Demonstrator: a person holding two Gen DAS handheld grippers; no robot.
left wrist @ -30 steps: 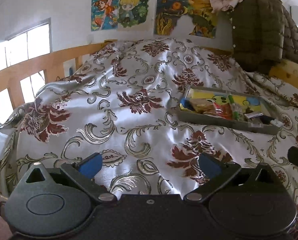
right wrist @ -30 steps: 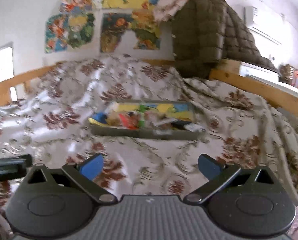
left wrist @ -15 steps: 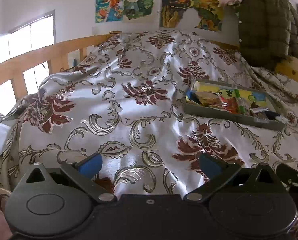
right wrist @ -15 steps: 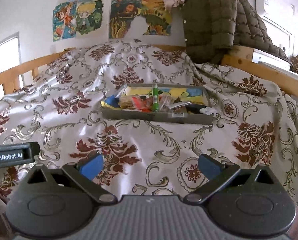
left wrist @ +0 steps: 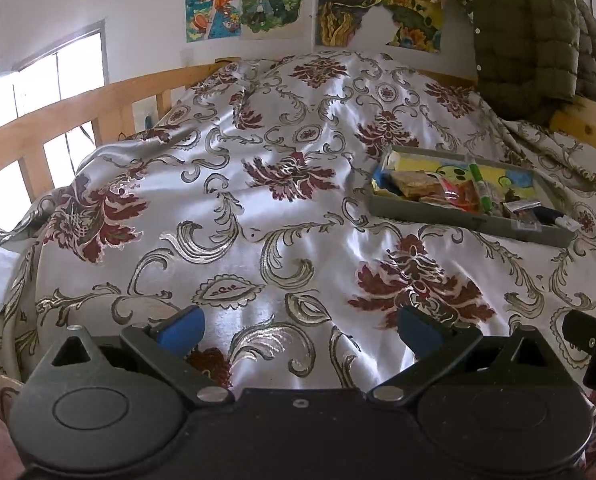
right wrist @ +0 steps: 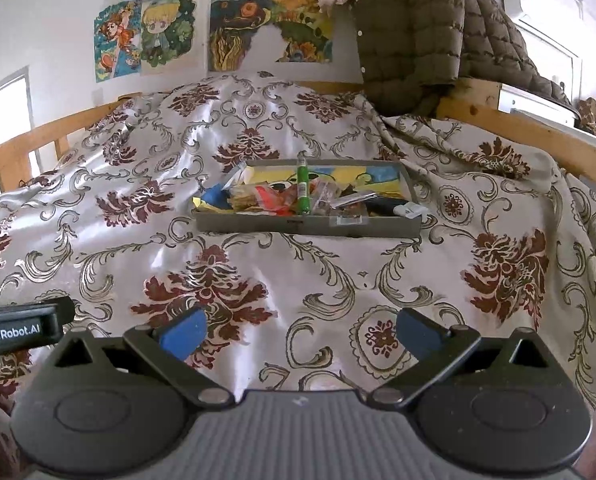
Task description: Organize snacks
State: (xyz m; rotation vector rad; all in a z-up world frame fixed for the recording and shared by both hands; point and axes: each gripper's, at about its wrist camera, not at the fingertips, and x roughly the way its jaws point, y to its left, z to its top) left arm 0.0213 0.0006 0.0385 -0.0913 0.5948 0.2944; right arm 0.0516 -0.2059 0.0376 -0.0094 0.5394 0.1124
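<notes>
Looking along the left gripper (left wrist: 298,330), its jaws stand wide and empty over the floral bedspread (left wrist: 257,216); the grey tray (left wrist: 458,220) of snacks (left wrist: 430,186) sits well off to the right, larger than a second ago — the approach is closing. From the right gripper (right wrist: 298,332), likewise wide and empty, the tray (right wrist: 298,228) lies dead ahead, and a white packet (right wrist: 410,211) overhanging its corner shows clearly — snacks all heaped inside
</notes>
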